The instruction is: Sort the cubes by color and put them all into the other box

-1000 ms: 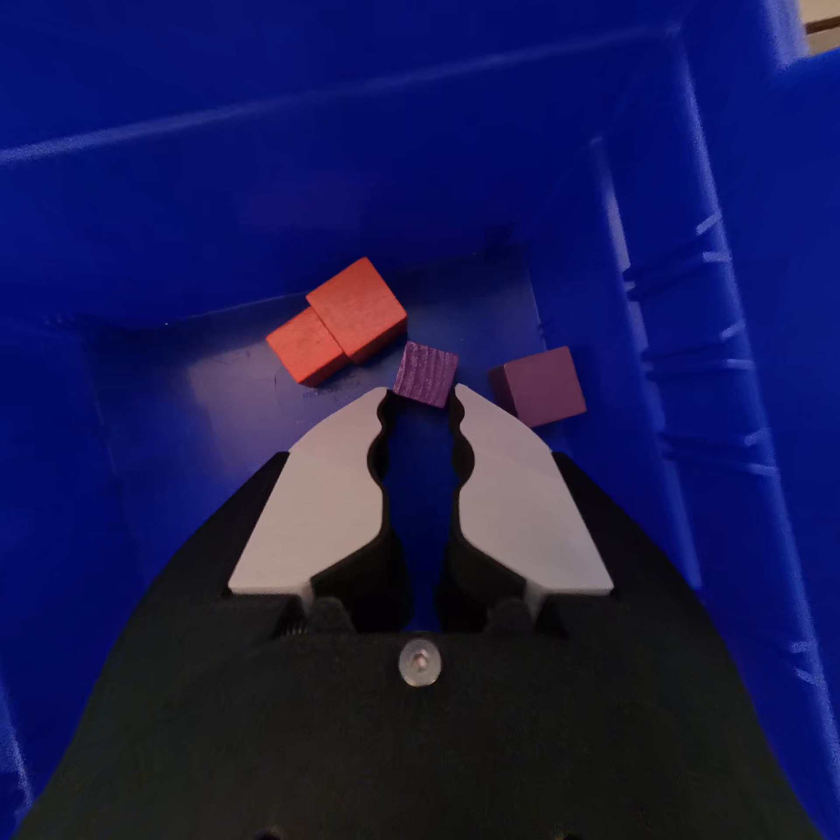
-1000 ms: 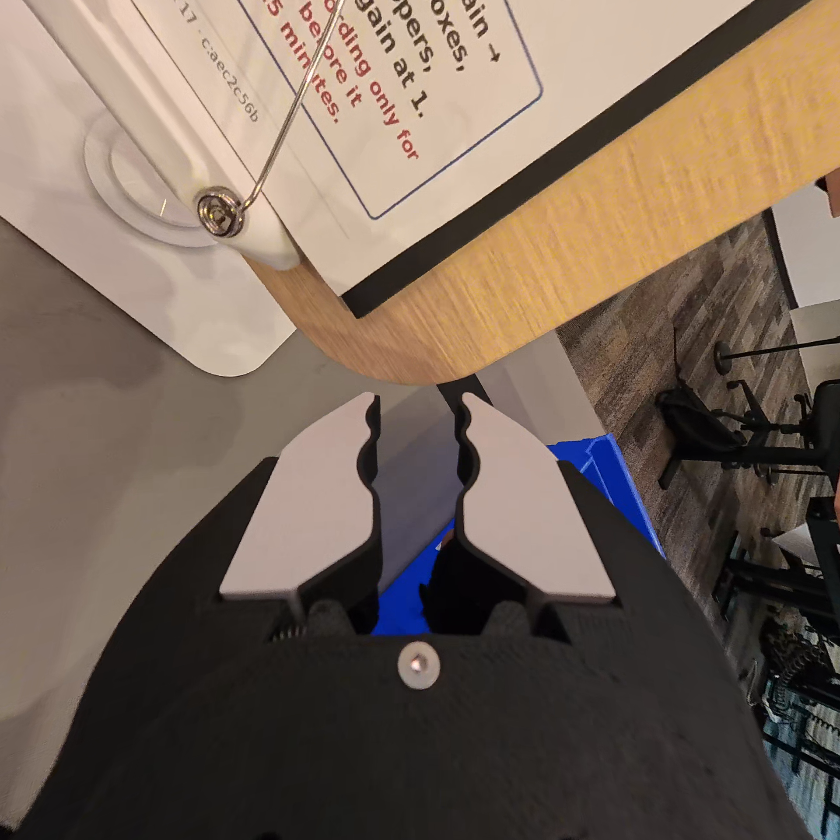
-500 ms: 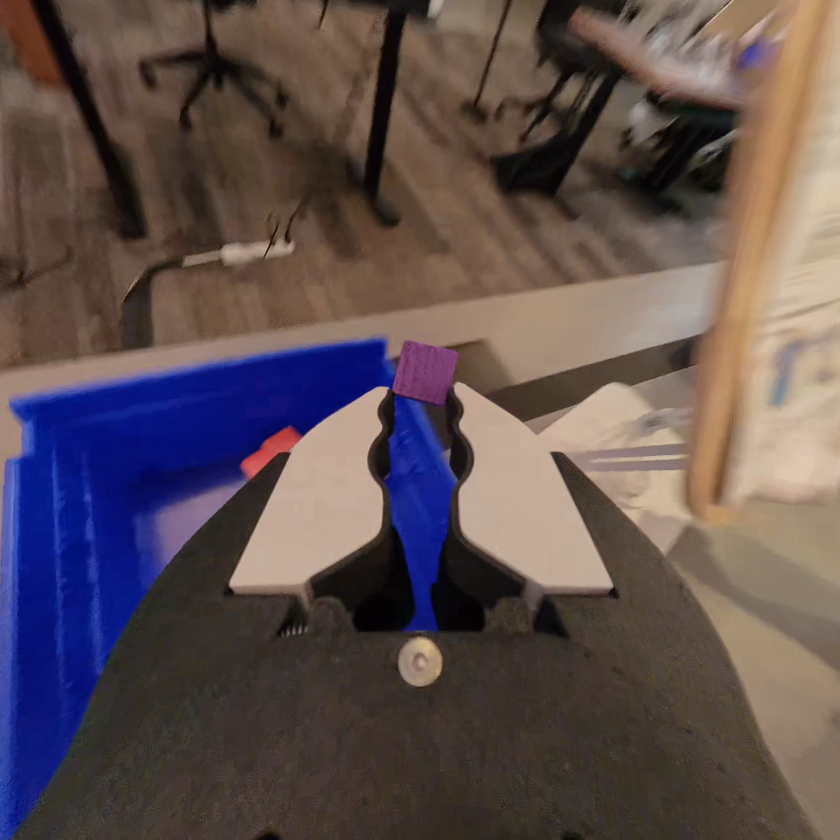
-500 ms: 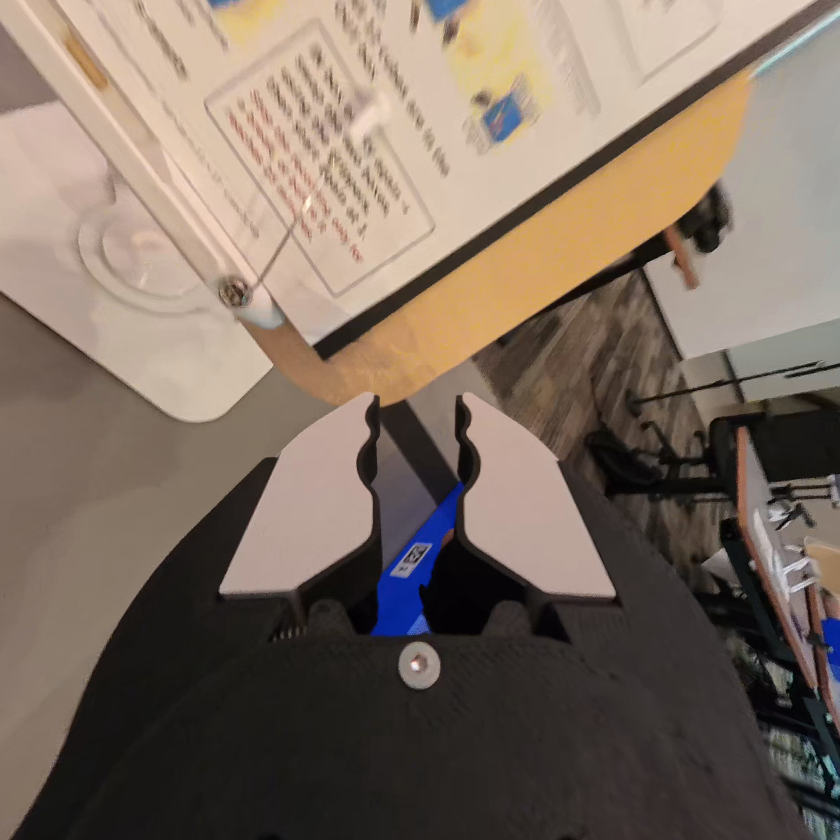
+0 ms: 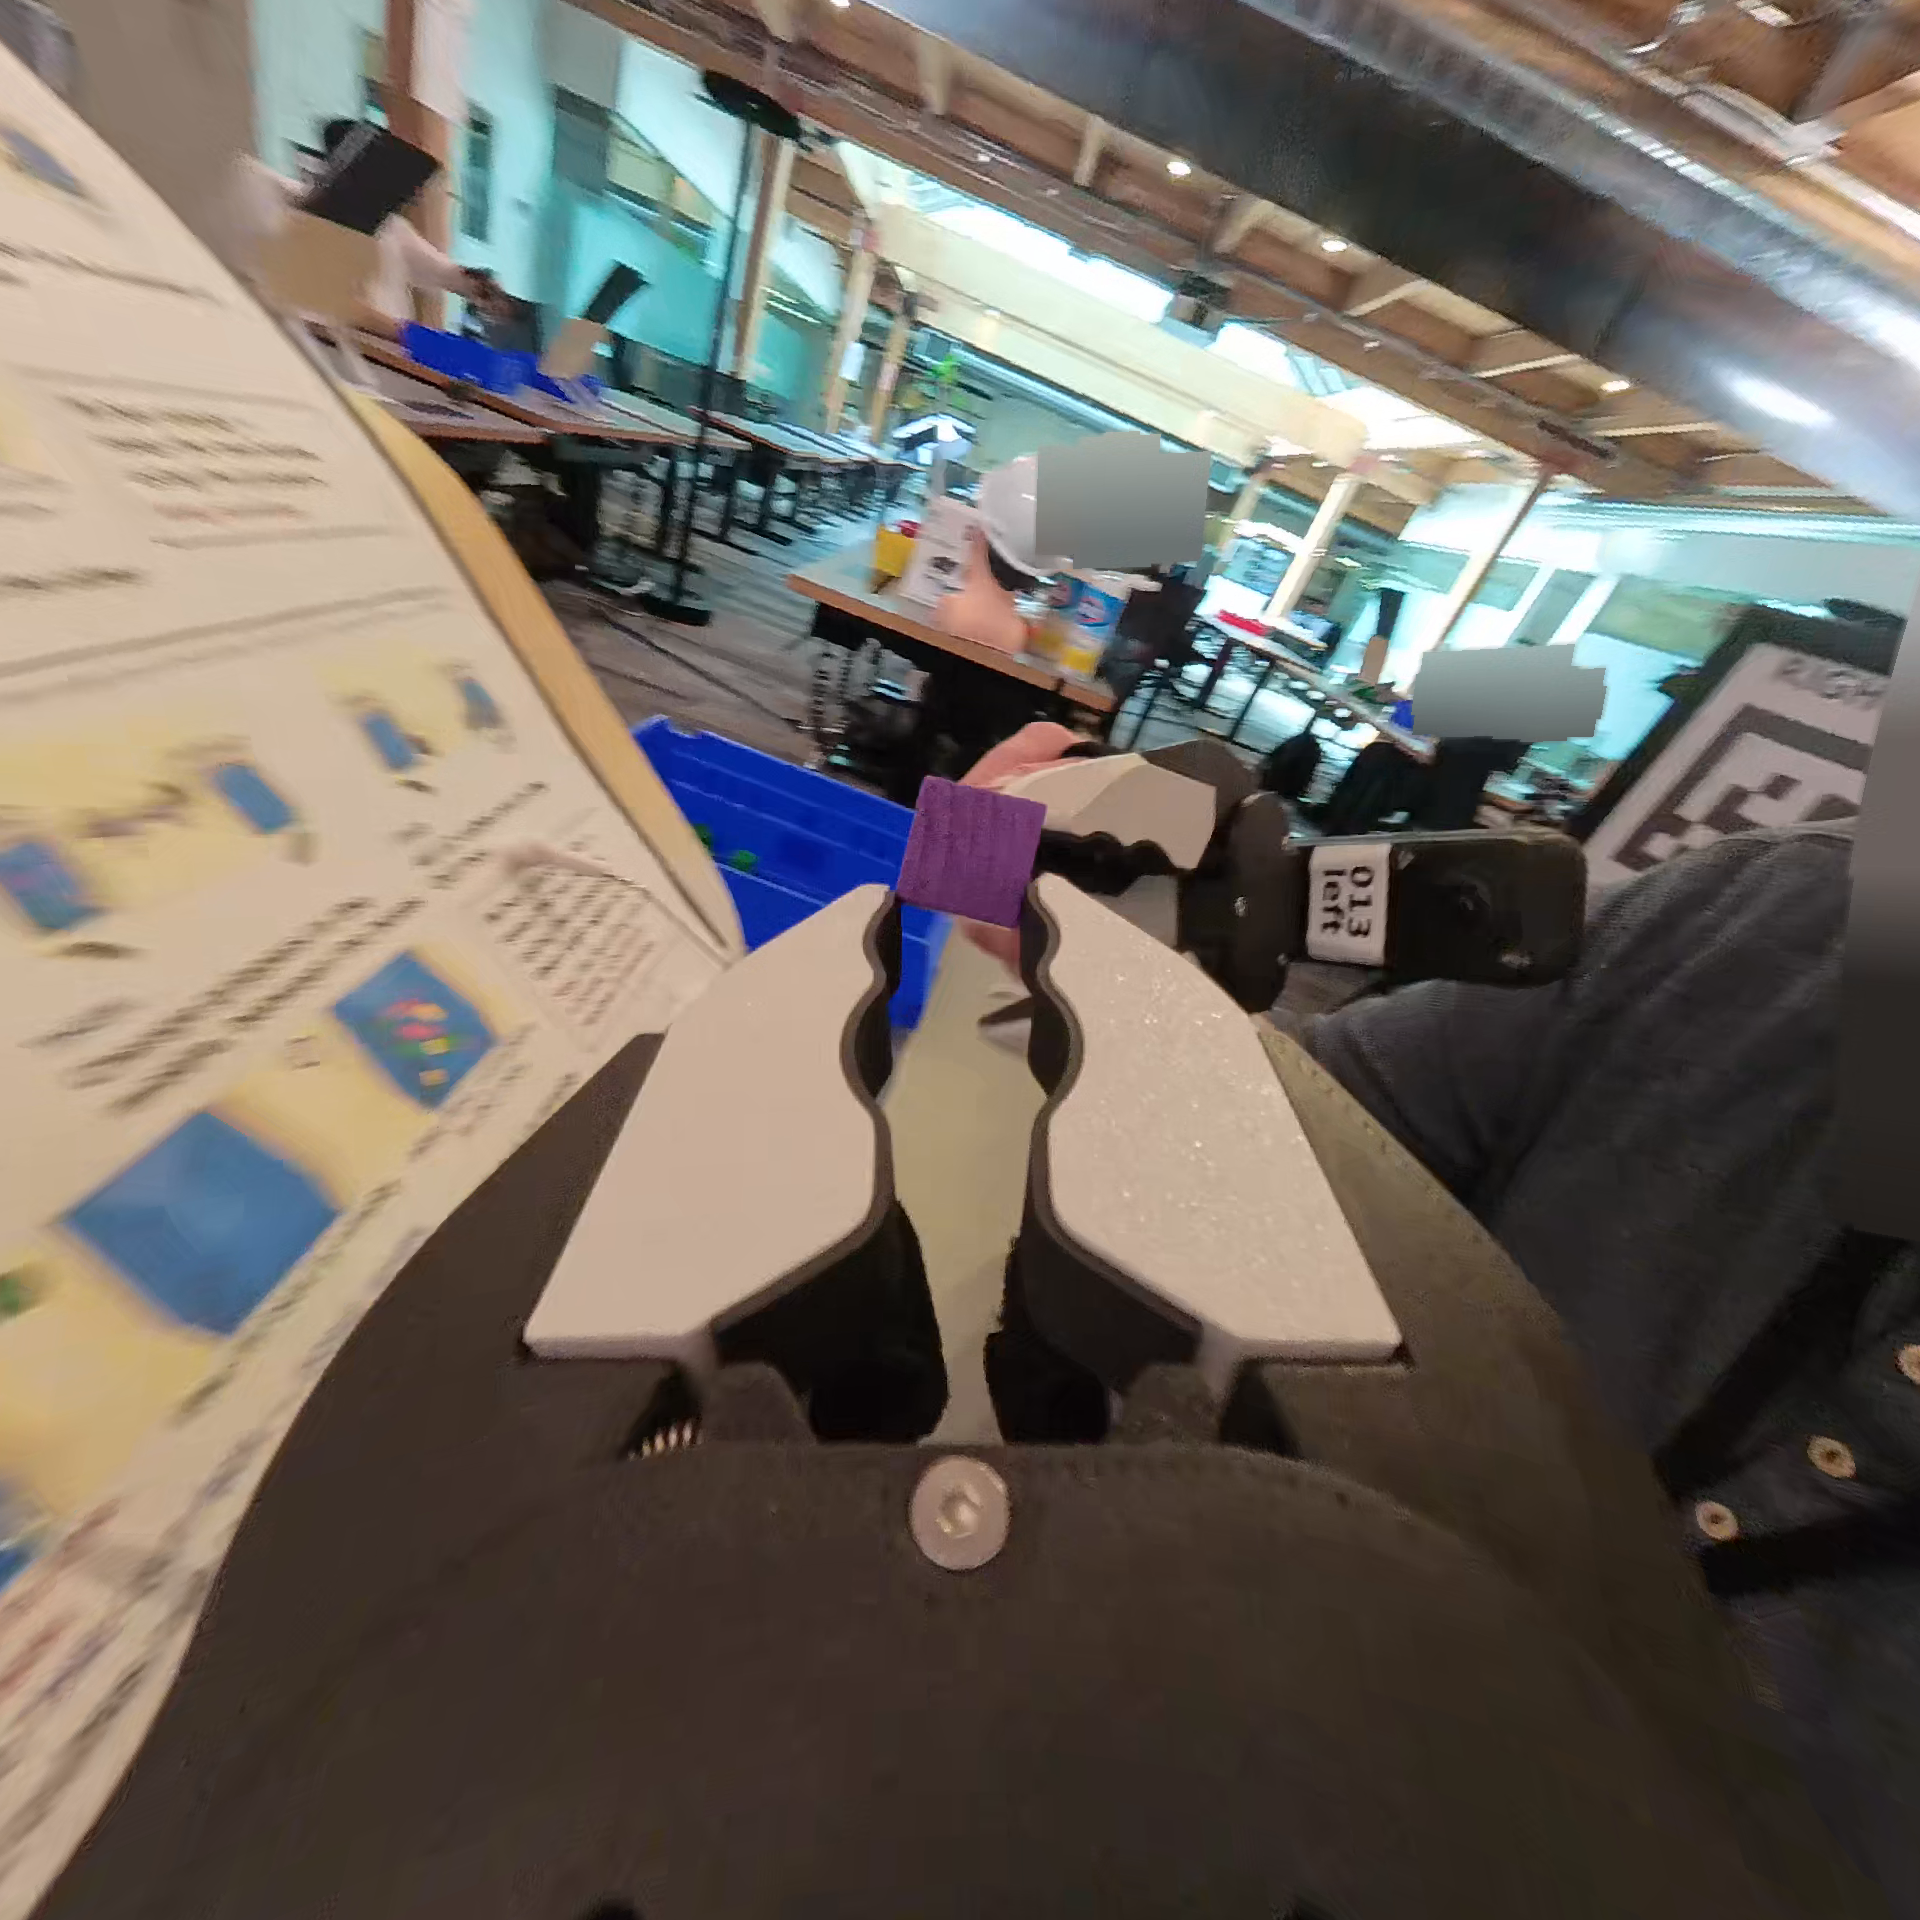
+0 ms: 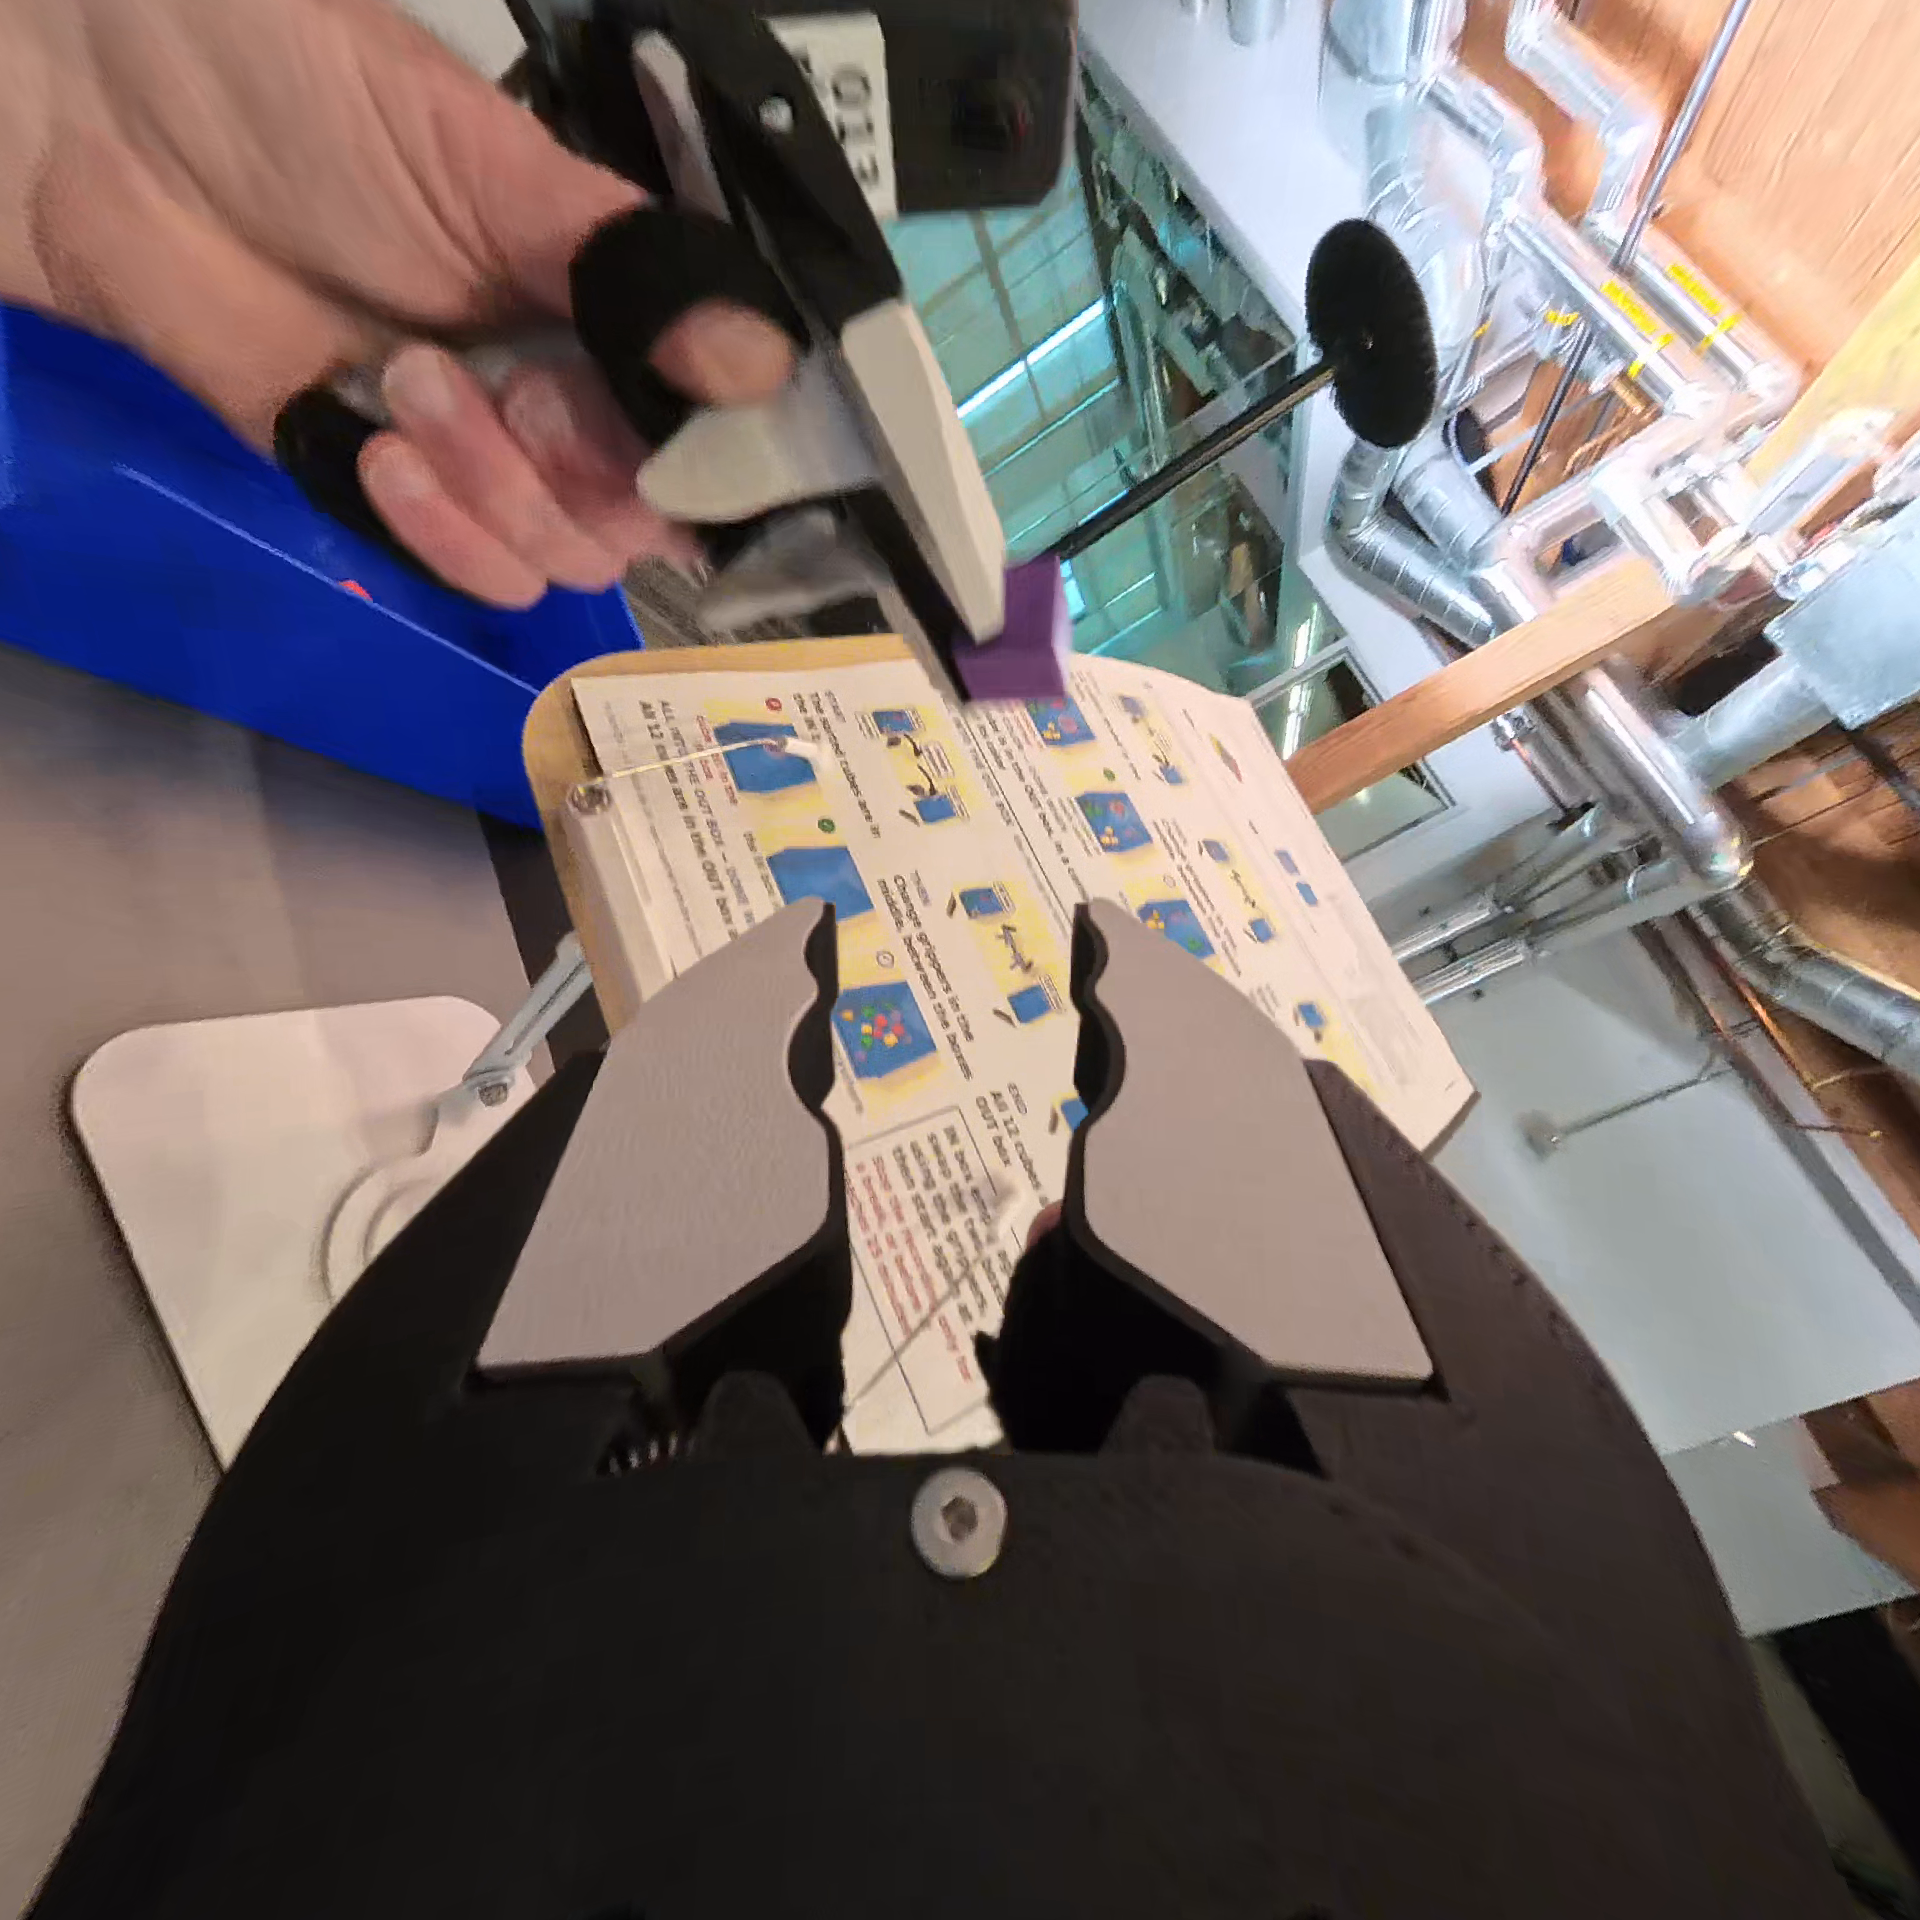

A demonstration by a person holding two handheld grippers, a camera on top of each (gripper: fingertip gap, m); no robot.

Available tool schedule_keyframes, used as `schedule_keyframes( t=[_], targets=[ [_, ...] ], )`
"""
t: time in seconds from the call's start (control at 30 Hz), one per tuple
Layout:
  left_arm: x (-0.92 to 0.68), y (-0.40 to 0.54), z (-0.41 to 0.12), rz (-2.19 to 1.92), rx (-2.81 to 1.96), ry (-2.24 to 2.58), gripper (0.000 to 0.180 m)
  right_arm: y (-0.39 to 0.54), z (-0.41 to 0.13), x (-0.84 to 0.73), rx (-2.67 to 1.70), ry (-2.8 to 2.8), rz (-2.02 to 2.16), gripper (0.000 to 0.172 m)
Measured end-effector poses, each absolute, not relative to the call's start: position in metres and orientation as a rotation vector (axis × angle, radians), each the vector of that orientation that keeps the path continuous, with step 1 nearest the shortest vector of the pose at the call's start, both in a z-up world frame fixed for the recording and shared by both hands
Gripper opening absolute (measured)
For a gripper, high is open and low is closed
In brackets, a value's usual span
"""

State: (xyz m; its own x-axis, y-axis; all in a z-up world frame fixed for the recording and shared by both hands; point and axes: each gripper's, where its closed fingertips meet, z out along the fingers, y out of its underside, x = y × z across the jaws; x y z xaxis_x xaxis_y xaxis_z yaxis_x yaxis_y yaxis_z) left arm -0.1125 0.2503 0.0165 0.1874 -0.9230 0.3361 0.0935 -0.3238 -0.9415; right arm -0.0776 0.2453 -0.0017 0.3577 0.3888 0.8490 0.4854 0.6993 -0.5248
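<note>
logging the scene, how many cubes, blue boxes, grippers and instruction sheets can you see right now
purple cube: 1, held in the left gripper
blue box: 2 (one per view)
gripper: 2, the right gripper open
instruction sheet: 1
total: 6
Small green bits in one box are too blurred to count.

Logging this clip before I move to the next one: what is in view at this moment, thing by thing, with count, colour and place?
purple cube: one, purple, raised in the air, clamped at the left gripper's tips
blue bins: two, blue; one beyond the board in the left wrist view, with small green pieces inside; one at the left of the right wrist view
instruction sheet: one, white with blue and yellow pictures, on a tilted wooden board
white stand base: one, white, on the grey table
background: work tables, people, ceiling ducts, all far off
left gripper: grey fingers pressed on the cube's sides
right gripper: grey fingers apart, nothing between them
hand: one, on the left gripper's handle
</note>
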Motion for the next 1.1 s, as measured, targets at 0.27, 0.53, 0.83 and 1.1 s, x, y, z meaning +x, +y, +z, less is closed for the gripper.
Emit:
schedule_keyframes(
  t=[0.27, 0.53, 0.83, 1.1],
  targets=[
    [-0.071, 0.237, -0.002, -1.592, -1.475, 0.855, 0.022, 0.246, -0.001, -0.084, -0.762, -1.19, -0.124, 0.046],
    [-0.059, 0.23, -0.015, -1.602, -1.513, 0.935, 0.022, 0.241, 0.005, -0.081, -0.697, -1.173, -0.148, 0.042],
    [-0.057, 0.228, -0.018, -1.615, -1.529, 0.945, 0.022, 0.24, 0.001, -0.084, -0.669, -1.199, -0.201, 0.024],
    [-0.063, 0.229, -0.004, -1.672, -1.492, 0.87, 0.021, 0.241, 0.012, -0.073, -0.688, -1.168, -0.179, 0.022]
  ],
)
